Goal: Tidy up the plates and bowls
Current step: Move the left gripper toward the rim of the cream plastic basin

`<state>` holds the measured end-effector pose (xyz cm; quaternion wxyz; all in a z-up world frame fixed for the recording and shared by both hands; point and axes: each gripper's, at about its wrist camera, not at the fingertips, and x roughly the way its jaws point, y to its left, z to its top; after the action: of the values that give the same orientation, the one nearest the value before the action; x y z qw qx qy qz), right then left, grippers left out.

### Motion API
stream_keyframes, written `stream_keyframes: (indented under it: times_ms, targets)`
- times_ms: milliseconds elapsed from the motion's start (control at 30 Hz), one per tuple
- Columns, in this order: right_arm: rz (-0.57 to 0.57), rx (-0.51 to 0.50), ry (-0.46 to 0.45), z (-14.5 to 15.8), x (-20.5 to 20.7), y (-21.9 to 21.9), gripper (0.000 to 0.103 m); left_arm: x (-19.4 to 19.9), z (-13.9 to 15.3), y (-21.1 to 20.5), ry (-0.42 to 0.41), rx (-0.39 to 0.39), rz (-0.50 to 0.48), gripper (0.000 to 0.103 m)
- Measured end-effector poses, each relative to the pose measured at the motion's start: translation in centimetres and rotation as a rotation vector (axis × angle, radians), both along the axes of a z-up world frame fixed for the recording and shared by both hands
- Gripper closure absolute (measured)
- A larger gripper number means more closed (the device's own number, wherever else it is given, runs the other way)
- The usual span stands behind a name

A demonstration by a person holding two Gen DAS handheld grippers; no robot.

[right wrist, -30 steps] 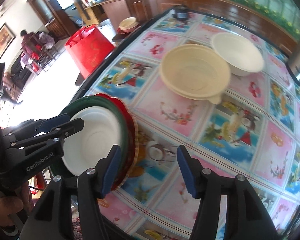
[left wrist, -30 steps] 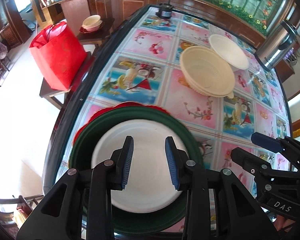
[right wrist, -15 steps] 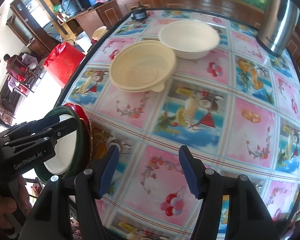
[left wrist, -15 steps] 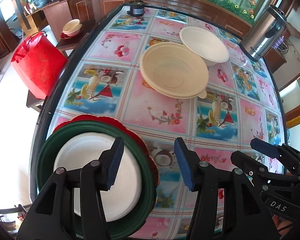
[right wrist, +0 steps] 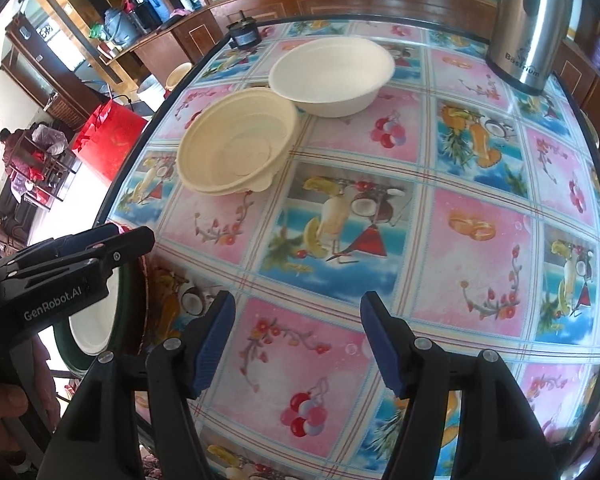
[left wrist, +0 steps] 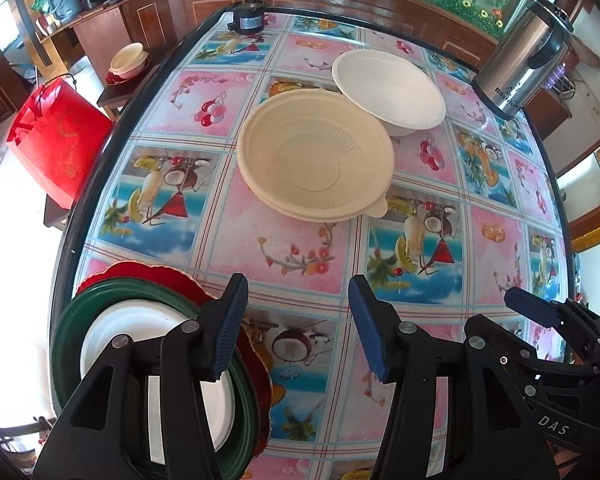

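plates (left wrist: 148,344) — three stacked; bowls (left wrist: 316,160) — two.

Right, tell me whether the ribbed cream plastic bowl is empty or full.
Empty: the ribbed cream plastic bowl stands upright on the table, its bare bottom showing in both views.

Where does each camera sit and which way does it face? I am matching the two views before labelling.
Left wrist: on the left tool, looking steeply down the table; plate stack under its left finger; the right tool's side at the right edge.
Right wrist: on the right tool, angled down over bare tablecloth; left tool and a hand at left.
Shared: cream bowl, white bowl, steel flask, red bag.
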<state>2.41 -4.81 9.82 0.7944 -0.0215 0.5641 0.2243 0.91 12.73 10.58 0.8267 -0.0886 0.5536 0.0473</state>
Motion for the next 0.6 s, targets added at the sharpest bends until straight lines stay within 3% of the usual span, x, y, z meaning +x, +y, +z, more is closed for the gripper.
stream_keyframes:
  times_ms: [600]
  targets:
    - [0.003,0.012,-0.004,-0.1,3.9,-1.2,0.035,3.9,-0.7,0.7,0.013,0.023,0.053,0.05]
